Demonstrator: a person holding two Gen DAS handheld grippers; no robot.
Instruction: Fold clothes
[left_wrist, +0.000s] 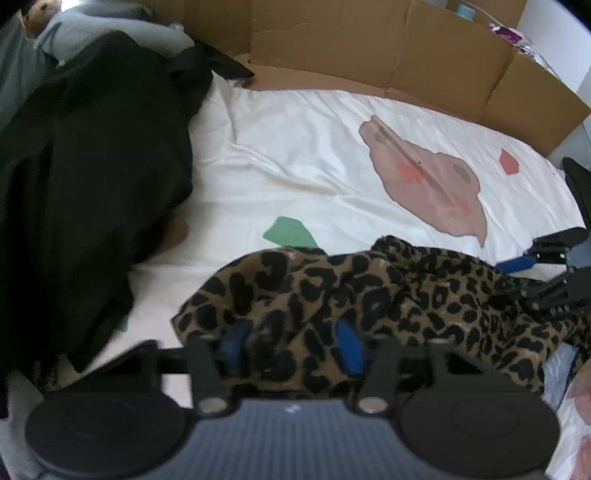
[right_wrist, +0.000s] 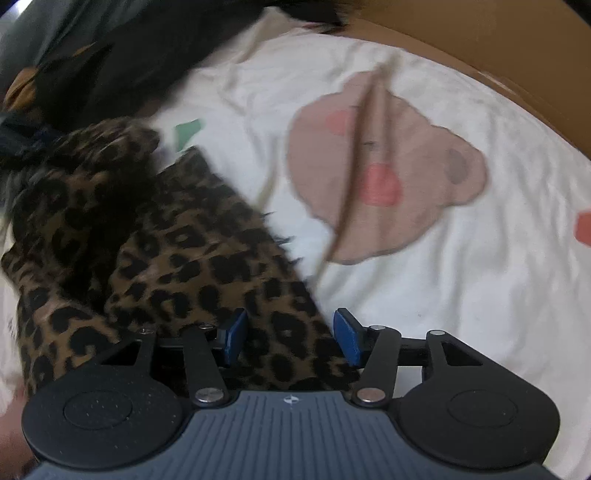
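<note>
A crumpled leopard-print garment (left_wrist: 369, 288) lies on the white bed sheet (left_wrist: 295, 147) near the front. My left gripper (left_wrist: 291, 343) points down into its left part. Bunched cloth fills the gap between the blue pads (left_wrist: 349, 345) and they press on it. In the right wrist view the same garment (right_wrist: 166, 240) spreads to the left with a straight edge running down to my right gripper (right_wrist: 291, 336). The jaws there stand apart over that edge, with the left pad (right_wrist: 236, 334) above cloth and the right pad above bare sheet. The right gripper (left_wrist: 546, 273) also shows at the garment's far right end.
A heap of black clothes (left_wrist: 74, 166) covers the left of the bed, with a grey pillow (left_wrist: 92, 26) behind it. Cardboard walls (left_wrist: 369, 48) stand along the far side. The sheet carries a brown bear print (left_wrist: 424, 177) and small green and red patches.
</note>
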